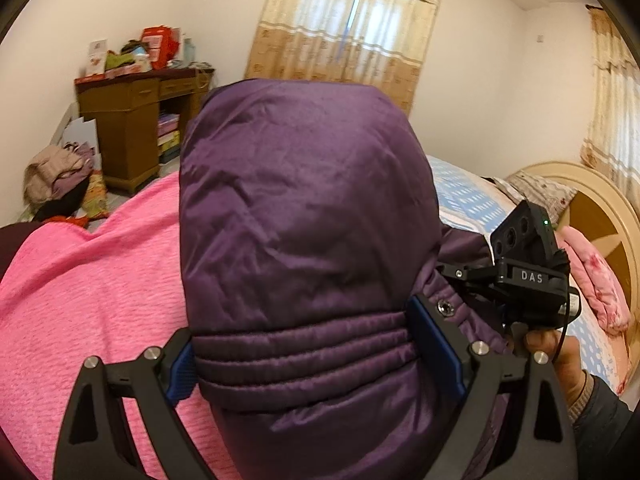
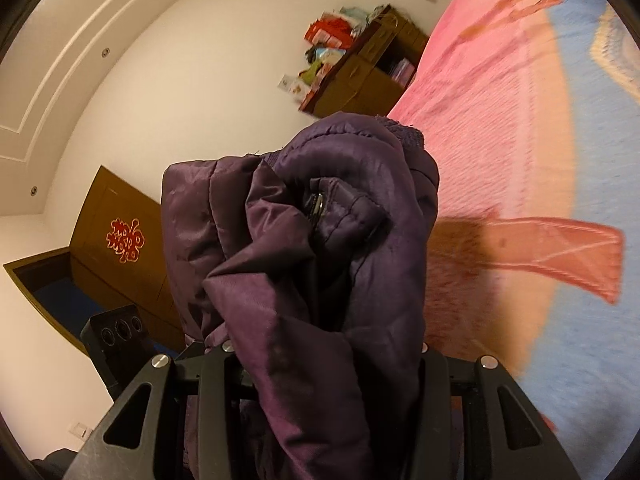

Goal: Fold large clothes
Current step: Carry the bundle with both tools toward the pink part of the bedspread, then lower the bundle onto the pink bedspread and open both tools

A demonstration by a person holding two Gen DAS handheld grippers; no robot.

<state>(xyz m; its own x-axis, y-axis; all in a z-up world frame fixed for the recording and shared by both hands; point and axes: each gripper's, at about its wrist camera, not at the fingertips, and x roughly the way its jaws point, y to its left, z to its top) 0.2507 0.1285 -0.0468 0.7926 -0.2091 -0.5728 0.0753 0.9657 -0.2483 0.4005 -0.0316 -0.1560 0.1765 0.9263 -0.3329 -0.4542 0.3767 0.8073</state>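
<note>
I hold both claws raised over the pink woven blanket (image 1: 92,292) on the bed: my left gripper (image 1: 320,354) clamped wide on the quilted purple padded jacket (image 1: 304,216), my right gripper (image 2: 332,364) pinching another bunched fold.

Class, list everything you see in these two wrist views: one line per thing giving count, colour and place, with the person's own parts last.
Quilted satin jacket: one, dark purple, held up over the bed by both tongs.
Knitted blanket: one, pink, spread on the bed.
Patterned bedsheet: one, light blue, beneath the blanket.
Wooden desk: one, brown, against the far wall, cluttered on top.
Clothes pile: one, mixed colours, on the floor beside the desk.
Curtains: beige, over the window.
Rounded headboard: one, cream.
Left tongs: black with blue pads, clamping the jacket.
Right tongs: black, clamping the jacket.
Right hand: holds the right tongs.
</note>
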